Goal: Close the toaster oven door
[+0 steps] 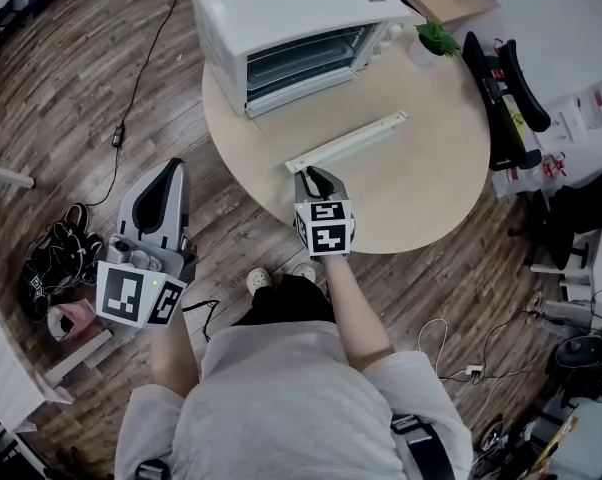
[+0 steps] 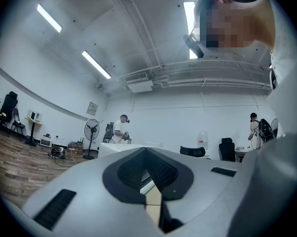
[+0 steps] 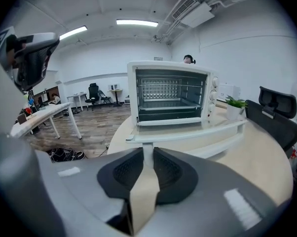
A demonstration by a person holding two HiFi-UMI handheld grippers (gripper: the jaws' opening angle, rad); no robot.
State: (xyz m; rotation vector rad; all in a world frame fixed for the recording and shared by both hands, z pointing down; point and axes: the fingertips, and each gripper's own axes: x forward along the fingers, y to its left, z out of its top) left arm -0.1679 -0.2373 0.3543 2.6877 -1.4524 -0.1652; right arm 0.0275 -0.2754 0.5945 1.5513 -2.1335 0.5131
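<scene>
Right gripper (image 1: 314, 177) closed, oven door (image 1: 349, 139) open — just ahead

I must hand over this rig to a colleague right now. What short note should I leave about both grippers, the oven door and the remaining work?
Right gripper: shut on the door handle, near one end of it.
Left gripper: shut, empty, held off the table on the person's left, over the floor.
Toaster oven: stands at the table's far side. Its door is folded down flat, so the inside is exposed.
Done: handle gripped.
Left: swing the door up until it closes, then release.
</scene>
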